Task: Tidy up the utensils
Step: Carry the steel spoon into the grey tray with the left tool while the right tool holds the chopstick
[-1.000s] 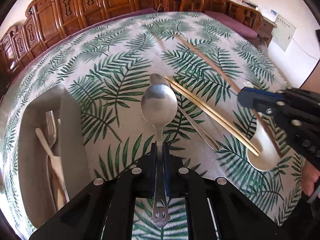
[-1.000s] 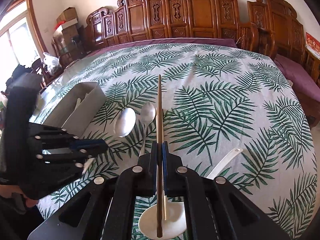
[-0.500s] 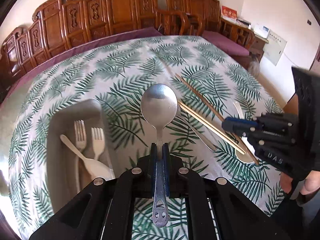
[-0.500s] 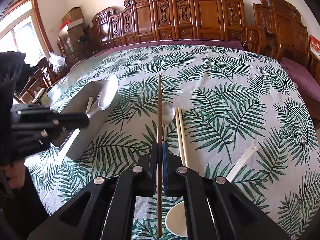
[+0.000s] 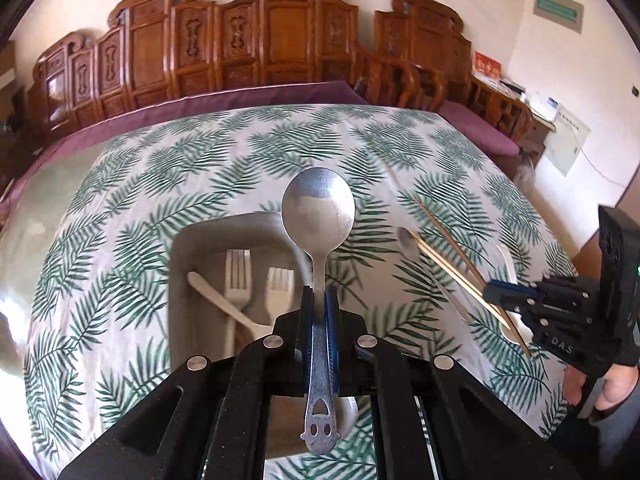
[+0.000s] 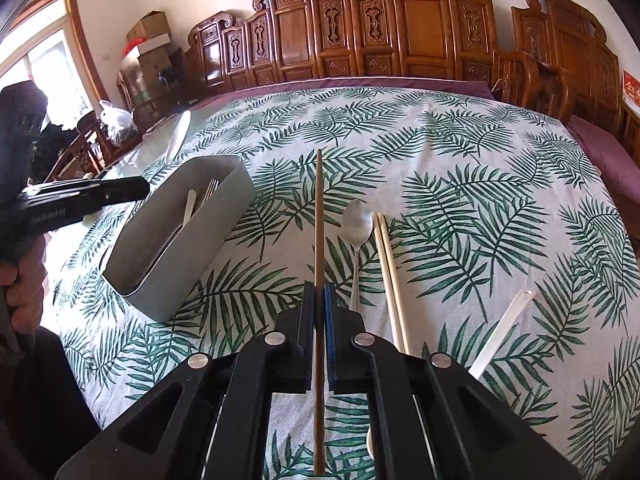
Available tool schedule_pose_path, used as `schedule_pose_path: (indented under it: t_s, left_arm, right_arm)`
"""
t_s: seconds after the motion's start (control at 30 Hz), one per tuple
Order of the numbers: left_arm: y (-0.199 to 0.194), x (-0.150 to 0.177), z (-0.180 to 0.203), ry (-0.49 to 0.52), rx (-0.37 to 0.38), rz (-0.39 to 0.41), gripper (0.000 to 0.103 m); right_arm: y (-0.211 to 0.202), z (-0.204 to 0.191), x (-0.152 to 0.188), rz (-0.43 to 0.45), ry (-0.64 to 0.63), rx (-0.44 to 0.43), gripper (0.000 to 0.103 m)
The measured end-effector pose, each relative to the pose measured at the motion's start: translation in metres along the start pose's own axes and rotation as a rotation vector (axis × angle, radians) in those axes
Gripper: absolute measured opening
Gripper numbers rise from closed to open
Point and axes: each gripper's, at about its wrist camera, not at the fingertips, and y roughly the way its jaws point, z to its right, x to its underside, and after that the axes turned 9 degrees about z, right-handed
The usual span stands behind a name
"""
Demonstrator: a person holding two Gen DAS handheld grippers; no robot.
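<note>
We see a large steel spoon (image 5: 318, 216) clamped by its handle, bowl raised toward twelve o'clock above the grey tray (image 6: 176, 276). The tray holds two forks (image 5: 236, 276) and a pale spoon (image 5: 224, 304) lying crossed. A dark brown chopstick (image 6: 319, 216) is pinched mid-length, pointing to twelve. On the cloth at its three o'clock lie a small steel spoon (image 6: 357, 226), a pale chopstick pair (image 6: 390, 276) and a white ceramic spoon (image 6: 500, 332).

Both wrist views angled down, sharing tray (image 5: 208, 240), tablecloth (image 6: 460, 168)
</note>
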Motion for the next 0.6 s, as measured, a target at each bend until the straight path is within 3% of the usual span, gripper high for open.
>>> schedule_pose_path:
  t_s: [0.6]
  left_arm:
    - [0.052, 0.032, -0.053, -0.041, -0.092, -0.149, 0.005]
  right_arm:
    - [0.004, -0.023, -0.009, -0.012, -0.004, -0.003, 0.006]
